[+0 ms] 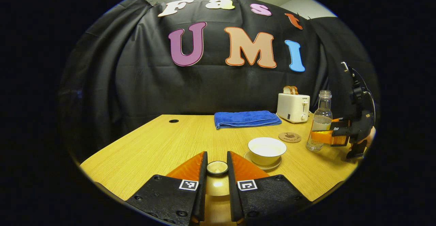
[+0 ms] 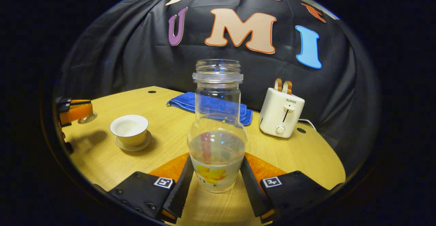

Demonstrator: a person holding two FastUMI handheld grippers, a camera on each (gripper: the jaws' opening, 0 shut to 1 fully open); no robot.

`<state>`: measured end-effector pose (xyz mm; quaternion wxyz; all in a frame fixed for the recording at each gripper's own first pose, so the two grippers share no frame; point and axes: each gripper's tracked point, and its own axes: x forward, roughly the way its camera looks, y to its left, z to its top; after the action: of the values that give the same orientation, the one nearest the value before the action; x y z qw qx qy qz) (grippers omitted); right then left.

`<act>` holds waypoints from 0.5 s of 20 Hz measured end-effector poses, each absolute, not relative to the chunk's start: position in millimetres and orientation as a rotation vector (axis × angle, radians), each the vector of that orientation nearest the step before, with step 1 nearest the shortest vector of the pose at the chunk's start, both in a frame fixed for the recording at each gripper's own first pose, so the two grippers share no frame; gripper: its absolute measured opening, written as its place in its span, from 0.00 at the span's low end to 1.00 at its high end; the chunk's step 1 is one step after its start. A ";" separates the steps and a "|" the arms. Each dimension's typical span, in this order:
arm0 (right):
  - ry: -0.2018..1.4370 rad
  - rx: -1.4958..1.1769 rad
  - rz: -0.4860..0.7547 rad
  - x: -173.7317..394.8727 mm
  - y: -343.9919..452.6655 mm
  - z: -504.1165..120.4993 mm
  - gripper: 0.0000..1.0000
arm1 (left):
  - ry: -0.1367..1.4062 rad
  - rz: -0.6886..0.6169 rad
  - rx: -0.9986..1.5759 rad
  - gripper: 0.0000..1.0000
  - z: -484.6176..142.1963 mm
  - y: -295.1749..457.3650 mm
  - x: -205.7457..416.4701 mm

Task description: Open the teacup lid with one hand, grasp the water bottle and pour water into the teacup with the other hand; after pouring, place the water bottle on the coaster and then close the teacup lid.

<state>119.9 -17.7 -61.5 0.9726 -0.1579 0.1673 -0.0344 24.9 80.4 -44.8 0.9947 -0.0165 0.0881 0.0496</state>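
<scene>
My left gripper (image 1: 217,160) is shut on the knob of the teacup lid (image 1: 217,168) and holds it above the table, left of the cup. The white teacup (image 1: 266,149) stands uncovered on its saucer. In the right gripper view the teacup (image 2: 129,129) is at the left, and the left gripper (image 2: 73,111) holds the lid (image 2: 87,117) beside it. My right gripper (image 2: 214,181) is shut on the lower body of the water bottle (image 2: 218,127). That clear, uncapped bottle is upright and partly filled. The water bottle (image 1: 320,122) and right gripper (image 1: 332,134) are right of the round coaster (image 1: 290,137).
A white toaster (image 1: 293,107) with bread in it stands at the back right, and a folded blue towel (image 1: 247,118) lies beside it. The toaster (image 2: 282,117) and towel (image 2: 184,102) are behind the bottle. The wooden table (image 1: 153,144) has a cable hole (image 1: 173,120) at the back.
</scene>
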 end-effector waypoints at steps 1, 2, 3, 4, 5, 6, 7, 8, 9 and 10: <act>0.327 -0.358 -0.072 120.0 -17.0 -57.2 0.79 | 0.178 0.100 -0.036 0.27 -44.8 81.1 25.0; 0.316 -0.395 -0.075 121.0 -16.6 -53.2 0.79 | 0.177 0.102 -0.038 0.27 -45.0 82.0 25.1; 0.305 -0.430 -0.078 122.1 -16.3 -49.8 0.79 | 0.177 0.103 -0.038 0.27 -44.6 83.5 24.9; 0.298 -0.466 -0.083 122.7 -16.2 -46.6 0.80 | 0.176 0.106 -0.039 0.27 -44.7 84.8 24.5; 0.289 -0.500 -0.090 124.3 -15.5 -44.1 0.80 | 0.174 0.109 -0.039 0.27 -44.1 86.2 24.3; 0.282 -0.538 -0.097 124.9 -15.3 -41.6 0.79 | 0.173 0.111 -0.041 0.27 -44.0 87.7 24.1; 0.276 -0.580 -0.102 126.3 -15.2 -40.3 0.79 | 0.173 0.114 -0.042 0.27 -43.2 89.8 24.4; 0.270 -0.625 -0.109 127.8 -14.9 -38.8 0.79 | 0.172 0.118 -0.044 0.27 -43.7 91.7 23.6; 0.268 -0.669 -0.111 129.7 -14.0 -38.4 0.79 | 0.172 0.120 -0.044 0.27 -42.9 93.1 23.5; 0.265 -0.717 -0.113 132.1 -12.4 -37.7 0.80 | 0.172 0.124 -0.045 0.27 -43.2 94.4 23.0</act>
<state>132.1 -12.4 -37.7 0.9264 -0.3495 0.1291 -0.0553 23.0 94.4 -43.2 0.9941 -0.0224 0.0858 0.0618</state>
